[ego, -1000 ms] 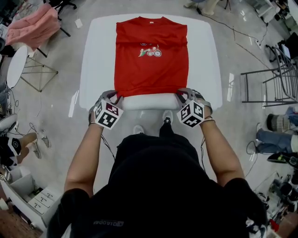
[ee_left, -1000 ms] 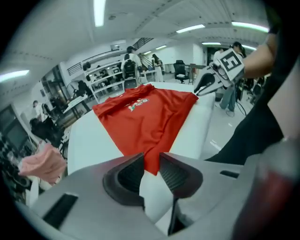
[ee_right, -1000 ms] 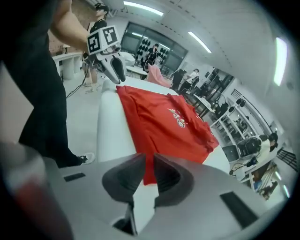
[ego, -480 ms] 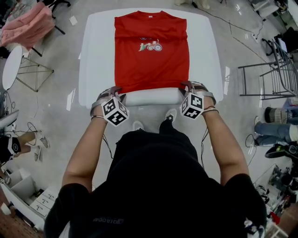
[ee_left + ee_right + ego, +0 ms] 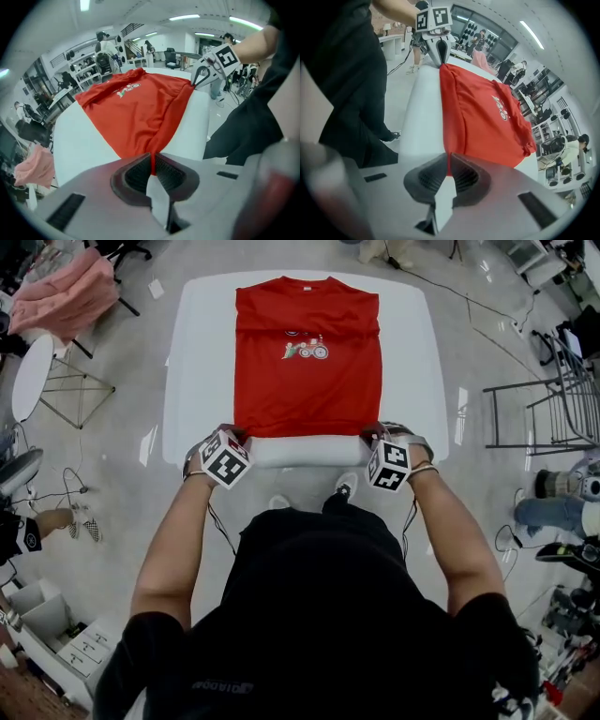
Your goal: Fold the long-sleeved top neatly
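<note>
Closing just now on the hem of the long-sleeved top (image 5: 307, 362): pinching one corner tight in the fingers of the left gripper (image 5: 152, 159), the other in the right gripper (image 5: 447, 159); looks set for lifting hem toward collar.

A: What is the right gripper (image 5: 446, 165) doing?
B: Its jaws have just been closing on the near hem corner of the red top (image 5: 483, 112).
A: And the left gripper (image 5: 437, 49)?
B: At the top's far hem corner, over the white table (image 5: 419, 117).
</note>
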Motion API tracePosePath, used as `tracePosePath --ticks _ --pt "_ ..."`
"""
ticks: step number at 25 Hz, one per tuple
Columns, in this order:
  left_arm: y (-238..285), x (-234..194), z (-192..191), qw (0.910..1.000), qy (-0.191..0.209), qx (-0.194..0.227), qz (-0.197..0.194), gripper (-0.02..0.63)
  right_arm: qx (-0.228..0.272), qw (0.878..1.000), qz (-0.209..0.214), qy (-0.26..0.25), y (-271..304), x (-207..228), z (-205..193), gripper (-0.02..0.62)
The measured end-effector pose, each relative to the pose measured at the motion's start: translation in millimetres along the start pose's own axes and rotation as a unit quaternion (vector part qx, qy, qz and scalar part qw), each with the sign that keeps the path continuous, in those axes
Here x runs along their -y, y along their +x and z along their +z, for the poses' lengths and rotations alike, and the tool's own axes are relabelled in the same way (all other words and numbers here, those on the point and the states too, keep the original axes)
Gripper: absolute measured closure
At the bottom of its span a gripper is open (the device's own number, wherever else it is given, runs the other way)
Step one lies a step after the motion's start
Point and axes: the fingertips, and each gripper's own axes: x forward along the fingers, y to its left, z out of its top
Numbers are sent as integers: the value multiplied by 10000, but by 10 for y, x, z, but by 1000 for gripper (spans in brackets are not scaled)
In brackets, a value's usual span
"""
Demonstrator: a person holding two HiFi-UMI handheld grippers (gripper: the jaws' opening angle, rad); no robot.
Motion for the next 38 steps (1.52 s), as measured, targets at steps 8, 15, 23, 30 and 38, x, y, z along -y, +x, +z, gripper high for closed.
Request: tracePosePath --ticks 8,15,23,30,38 --pt "-171 -55 -177 9990 206 -159 363 583 534 9954 -511 610 -302 -121 -112 575" --pt "-379 247 -430 9994 229 -271 -1 584 548 9908 -345 1185 -547 -553 -186 575" --pt "-644 563 -609 9987 494 -107 -100 584 670 9892 -12 1303 -818 -925 -76 575" --pt "-1048 -7 28 9956 678 541 352 584 1232 9791 -719 1447 -1233 -122 318 575" --pt "-1225 -843 782 9912 858 602 813 584 1709 9638 -942 1819 -1435 1085 380 575"
